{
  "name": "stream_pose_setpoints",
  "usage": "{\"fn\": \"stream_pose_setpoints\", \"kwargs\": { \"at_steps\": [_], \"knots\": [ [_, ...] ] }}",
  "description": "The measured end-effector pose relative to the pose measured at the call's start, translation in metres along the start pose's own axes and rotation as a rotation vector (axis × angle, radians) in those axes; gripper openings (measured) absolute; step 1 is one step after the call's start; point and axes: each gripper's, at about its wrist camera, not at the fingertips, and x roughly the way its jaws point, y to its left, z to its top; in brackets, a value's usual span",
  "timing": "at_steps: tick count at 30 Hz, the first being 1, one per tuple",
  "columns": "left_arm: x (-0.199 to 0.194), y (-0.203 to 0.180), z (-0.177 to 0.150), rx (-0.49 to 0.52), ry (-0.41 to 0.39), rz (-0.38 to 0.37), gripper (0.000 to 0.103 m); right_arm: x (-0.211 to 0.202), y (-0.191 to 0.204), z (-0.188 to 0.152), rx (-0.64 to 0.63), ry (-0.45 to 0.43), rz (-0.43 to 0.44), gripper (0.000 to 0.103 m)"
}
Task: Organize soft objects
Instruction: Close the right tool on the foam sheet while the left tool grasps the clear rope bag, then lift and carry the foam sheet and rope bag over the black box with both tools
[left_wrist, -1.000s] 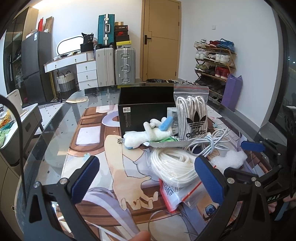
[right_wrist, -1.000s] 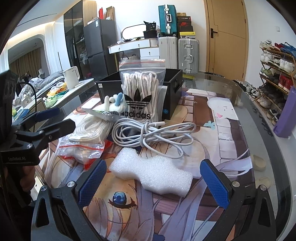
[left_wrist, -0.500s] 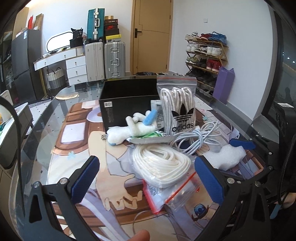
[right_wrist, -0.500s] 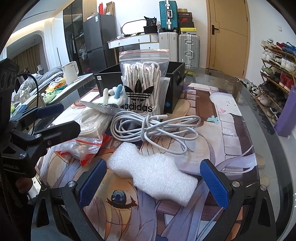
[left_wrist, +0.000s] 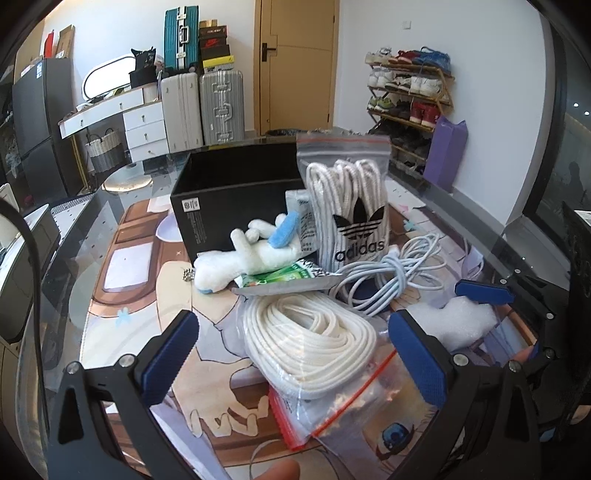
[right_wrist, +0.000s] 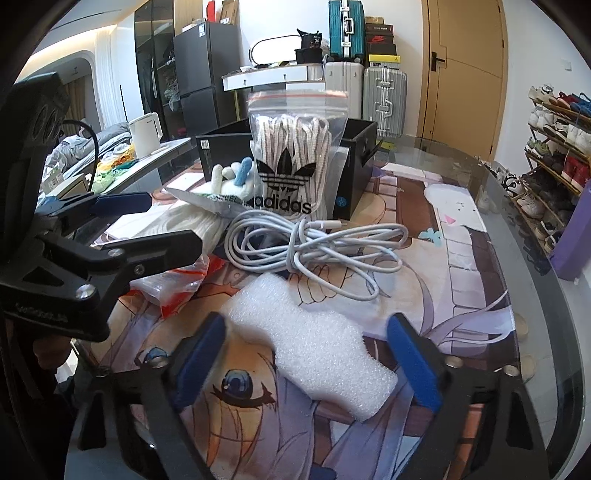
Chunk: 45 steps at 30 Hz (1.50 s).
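A pile of soft things lies before an open black box (left_wrist: 236, 195) (right_wrist: 354, 162). My left gripper (left_wrist: 295, 354) is open, its blue pads either side of a bagged coil of white rope (left_wrist: 306, 336). My right gripper (right_wrist: 306, 362) is open around a white foam piece (right_wrist: 314, 347) that lies on the mat. Behind are a white plush toy (left_wrist: 247, 258) (right_wrist: 232, 181), an adidas bag of laces (left_wrist: 354, 206) (right_wrist: 291, 155) leaning on the box, and a white cable bundle (left_wrist: 391, 273) (right_wrist: 314, 247). The left gripper also shows in the right wrist view (right_wrist: 144, 221).
The glass table (right_wrist: 535, 280) carries a printed anime mat (left_wrist: 122, 266). A green snack packet (left_wrist: 284, 277) lies under the plush. Suitcases (left_wrist: 203, 107), a shoe rack (left_wrist: 410, 96) and a purple bag (left_wrist: 445, 151) stand beyond the table.
Both grippers have moved forward and down toward the pile. The rope bag now sits between the left pads and the foam between the right pads. Both stay open.
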Motion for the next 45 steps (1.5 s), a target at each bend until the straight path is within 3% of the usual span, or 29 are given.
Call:
{"fn": "stream_pose_setpoints", "kwargs": {
  "at_steps": [6,11,20,28,36,39,45],
  "knots": [
    [0.006,0.009,0.0,-0.047,0.023,-0.042,0.102,0.0,0.004,-0.002,-0.026,-0.006,-0.002,0.074],
    [0.005,0.011,-0.002,-0.035,0.035,-0.103,0.077,-0.002,0.007,-0.002,-0.041,-0.01,0.018,0.065],
    [-0.004,0.011,-0.006,-0.018,0.029,-0.16,0.046,-0.003,0.01,-0.003,-0.053,-0.014,0.055,0.046],
    [-0.012,0.016,-0.009,-0.028,0.023,-0.165,0.037,-0.007,0.014,-0.003,-0.066,-0.033,0.082,0.041],
    [-0.02,0.021,-0.011,-0.039,0.006,-0.157,0.036,-0.019,0.012,0.002,-0.053,-0.082,0.096,0.041],
    [-0.026,0.025,-0.011,-0.047,-0.005,-0.156,0.03,-0.024,0.014,0.005,-0.054,-0.096,0.101,0.041],
    [-0.034,0.037,-0.015,-0.065,-0.017,-0.147,0.029,-0.031,0.018,0.011,-0.061,-0.12,0.101,0.041]
  ]
}}
